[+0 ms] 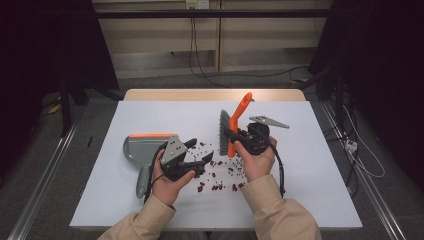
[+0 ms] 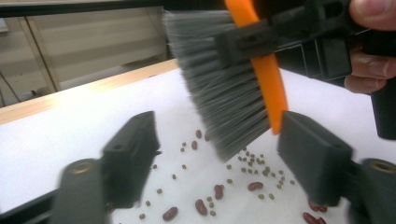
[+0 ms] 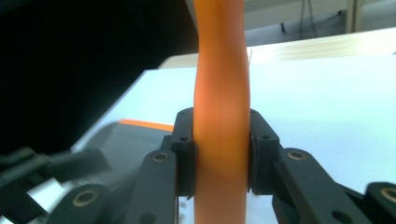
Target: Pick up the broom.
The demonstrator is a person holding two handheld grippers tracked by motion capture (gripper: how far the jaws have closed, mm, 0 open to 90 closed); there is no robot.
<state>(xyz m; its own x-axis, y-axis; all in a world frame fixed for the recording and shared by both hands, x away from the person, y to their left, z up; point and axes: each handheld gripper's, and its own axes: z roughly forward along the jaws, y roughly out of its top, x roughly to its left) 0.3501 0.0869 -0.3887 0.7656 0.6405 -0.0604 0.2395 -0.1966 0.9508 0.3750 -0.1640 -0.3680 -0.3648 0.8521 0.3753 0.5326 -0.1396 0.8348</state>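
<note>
Gripping brush (image 1: pixel 235 127), right gripper (image 1: pixel 239 134)

Between the left gripper's (image 2: pixel 224 158) parted fingers (image 2: pixel 128 156), a brush (image 2: pixel 224 93) hangs over scattered beans (image 2: pixel 215 196).

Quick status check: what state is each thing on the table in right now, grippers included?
Brush: lifted off the table, orange handle clamped in the right gripper, bristles pointing left.
Right gripper: shut on the brush handle.
Left gripper: open, nothing between its jaws.
Dustpan: lying flat on the table, not held.
Beans: scattered loose on the table, not yet swept up.
</note>
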